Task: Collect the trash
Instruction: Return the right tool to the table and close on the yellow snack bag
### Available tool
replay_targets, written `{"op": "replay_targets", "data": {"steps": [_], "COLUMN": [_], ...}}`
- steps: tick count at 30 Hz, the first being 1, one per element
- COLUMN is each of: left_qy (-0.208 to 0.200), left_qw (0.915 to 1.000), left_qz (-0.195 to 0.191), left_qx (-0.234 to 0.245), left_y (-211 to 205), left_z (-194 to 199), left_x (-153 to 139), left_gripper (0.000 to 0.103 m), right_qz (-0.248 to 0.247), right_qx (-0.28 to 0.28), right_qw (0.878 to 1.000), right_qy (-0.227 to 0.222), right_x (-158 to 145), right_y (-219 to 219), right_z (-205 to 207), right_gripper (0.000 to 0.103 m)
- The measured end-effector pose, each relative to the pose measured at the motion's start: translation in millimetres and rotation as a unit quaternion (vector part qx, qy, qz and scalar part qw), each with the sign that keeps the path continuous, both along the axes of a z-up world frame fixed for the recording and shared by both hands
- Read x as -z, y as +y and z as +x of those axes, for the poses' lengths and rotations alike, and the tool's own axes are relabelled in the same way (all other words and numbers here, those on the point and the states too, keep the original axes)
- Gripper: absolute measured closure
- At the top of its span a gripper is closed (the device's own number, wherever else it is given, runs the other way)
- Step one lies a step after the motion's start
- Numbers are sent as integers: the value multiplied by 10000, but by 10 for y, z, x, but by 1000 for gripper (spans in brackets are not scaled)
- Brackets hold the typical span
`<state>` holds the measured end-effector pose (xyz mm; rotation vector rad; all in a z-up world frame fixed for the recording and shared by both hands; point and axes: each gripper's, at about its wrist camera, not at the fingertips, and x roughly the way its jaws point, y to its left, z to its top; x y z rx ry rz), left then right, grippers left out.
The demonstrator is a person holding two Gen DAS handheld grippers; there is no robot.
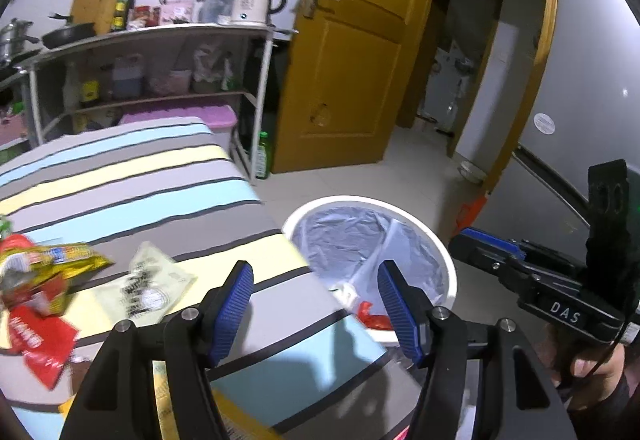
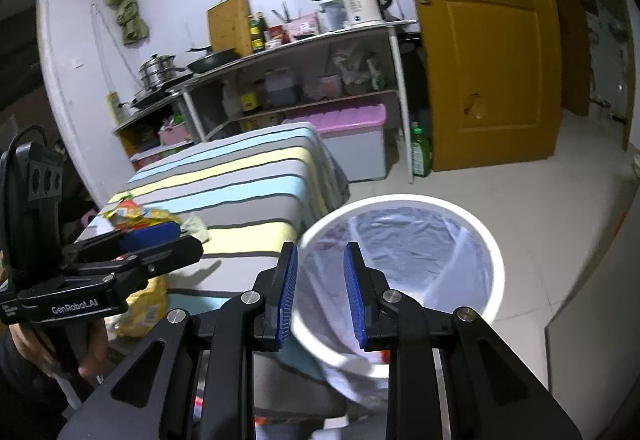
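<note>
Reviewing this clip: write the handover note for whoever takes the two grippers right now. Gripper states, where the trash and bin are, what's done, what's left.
Left gripper: open, empty, over the striped table's edge.
Right gripper: open, empty, above the white bin.
Bin stands on the floor beside the table, lined; a red scrap already lies inside.
Left: the pale printed wrapper, the yellow packet and the red packet, all on the table.

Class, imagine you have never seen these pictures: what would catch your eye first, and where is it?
Probably the white bin with its silvery liner, on the floor at the corner of the striped table. Next, the bright wrappers scattered at the table's left end. Both the left gripper and right gripper are open and empty.
</note>
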<state>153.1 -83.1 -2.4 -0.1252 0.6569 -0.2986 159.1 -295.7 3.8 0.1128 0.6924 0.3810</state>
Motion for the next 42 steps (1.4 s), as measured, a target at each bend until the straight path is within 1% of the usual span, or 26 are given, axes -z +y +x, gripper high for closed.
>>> {"op": "replay_targets", "data": {"steps": [1, 2, 4, 10, 13, 17, 22, 26, 32, 37, 42], "left_qy": [-29, -73, -114, -261, -273, -222, -125, -47, 38, 28, -33], "left_qw": [10000, 9999, 9996, 9974, 9959, 9938, 9922, 9920, 9911, 9877, 9840], "left_qz": [19, 27, 49, 164, 220, 231, 191, 134, 119, 112, 100], "left_qx": [-45, -117, -237, -653, -837, -1061, -1226, -1256, -1329, -1559, -1781], "left_y": [50, 126, 259, 650, 815, 1029, 1172, 1225, 1298, 1428, 1562], "left_z": [-47, -119, -211, -564, -688, -842, -983, -1062, -1127, -1160, -1210], "left_x": [-11, -24, -49, -75, -62, -10, 93, 164, 250, 240, 186], "left_gripper": [39, 39, 39, 39, 39, 39, 39, 39, 39, 39, 39], "right_qz": [-3, -2, 22, 5, -2, 11, -29, -71, -176, -483, -1056], "right_qx": [-63, -150, -343, -845, -1100, -1303, -1499, -1629, -1812, -2264, -2759], "right_qw": [10000, 9999, 9994, 9964, 9939, 9914, 9884, 9861, 9828, 9727, 9553], "right_qy": [-13, -20, -27, -20, 45, 133, 234, 327, 312, 142, -107], "right_x": [-10, -23, -45, -53, -21, 16, 71, 135, 159, 205, 334], "right_y": [50, 114, 264, 643, 833, 996, 1144, 1211, 1279, 1471, 1741], "right_z": [-20, -45, -107, -251, -300, -339, -373, -381, -443, -593, -761], "right_gripper": [75, 70, 67, 66, 65, 62, 61, 61, 61, 61, 61]}}
